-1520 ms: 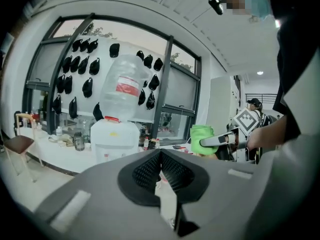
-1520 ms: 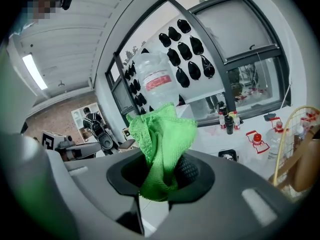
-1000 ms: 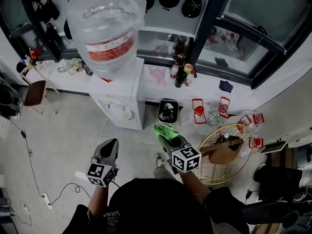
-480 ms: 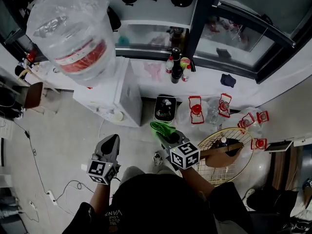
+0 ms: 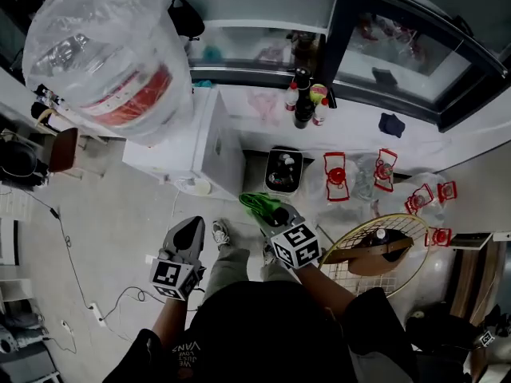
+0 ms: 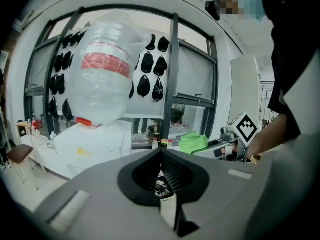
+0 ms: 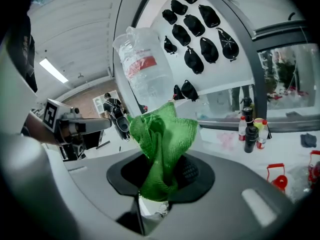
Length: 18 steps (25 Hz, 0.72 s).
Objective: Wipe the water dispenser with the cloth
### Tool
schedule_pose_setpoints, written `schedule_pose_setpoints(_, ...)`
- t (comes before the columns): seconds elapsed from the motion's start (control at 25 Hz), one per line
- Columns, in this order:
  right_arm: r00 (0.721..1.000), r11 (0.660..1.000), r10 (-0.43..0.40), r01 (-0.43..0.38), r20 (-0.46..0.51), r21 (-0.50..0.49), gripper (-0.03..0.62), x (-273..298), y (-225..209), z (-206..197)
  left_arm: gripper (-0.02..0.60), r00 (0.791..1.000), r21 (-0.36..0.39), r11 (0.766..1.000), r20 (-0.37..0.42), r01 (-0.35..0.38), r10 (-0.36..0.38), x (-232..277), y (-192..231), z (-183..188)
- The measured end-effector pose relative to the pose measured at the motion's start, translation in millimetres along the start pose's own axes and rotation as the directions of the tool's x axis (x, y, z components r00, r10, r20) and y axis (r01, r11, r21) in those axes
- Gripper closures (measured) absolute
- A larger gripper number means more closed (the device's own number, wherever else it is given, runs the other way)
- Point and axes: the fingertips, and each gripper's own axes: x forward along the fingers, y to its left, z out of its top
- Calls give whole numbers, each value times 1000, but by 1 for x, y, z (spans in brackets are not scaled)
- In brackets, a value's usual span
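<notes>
The white water dispenser (image 5: 204, 154) stands by the window ledge with a big clear bottle (image 5: 108, 54) wrapped in plastic on top; the bottle (image 6: 102, 76) and the bottle (image 7: 145, 66) also show in both gripper views. My right gripper (image 5: 267, 212) is shut on a green cloth (image 5: 257, 203), held to the right of the dispenser and apart from it. The cloth (image 7: 160, 144) bunches up between the jaws. My left gripper (image 5: 190, 234) hangs below the dispenser, jaws shut with nothing in them. The cloth (image 6: 194, 142) is seen from the left gripper view too.
A black-and-white bin (image 5: 283, 170) sits right of the dispenser. Dark bottles (image 5: 303, 102) stand on the ledge. Red-framed items (image 5: 335, 174) and a round wire basket (image 5: 383, 254) lie at the right. Cables (image 5: 72, 270) run across the floor at left. A brown chair (image 5: 60, 150) is far left.
The view has shifted so the dispenser and bottle sit further left and closer. Both grippers have edged forward; the person's foot has come into view between them.
</notes>
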Motion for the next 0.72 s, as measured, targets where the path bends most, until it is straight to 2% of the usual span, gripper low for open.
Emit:
schedule_pose_setpoints(0.28,1000,999,6,-5,8,-42,480,70,-3,4,578,996,38,996,-40,78,-77,25,23,2)
schedule_pose_setpoints(0.44,999,998,35,-35,3,-55,480,108,3,6,578,989,61,992,-97,114,-108,32,37,1)
schedule_pose_setpoints(0.56,999,998,36,-35,4,-56,480,128,5,9,578,978,62,987,-153,150,-139,39,42,2)
schedule_pose_setpoints(0.72,1000,1000,-5,5,-1,-28,480,139,-1,0,578,961,80,973,-193,215,-197,50,45,-4)
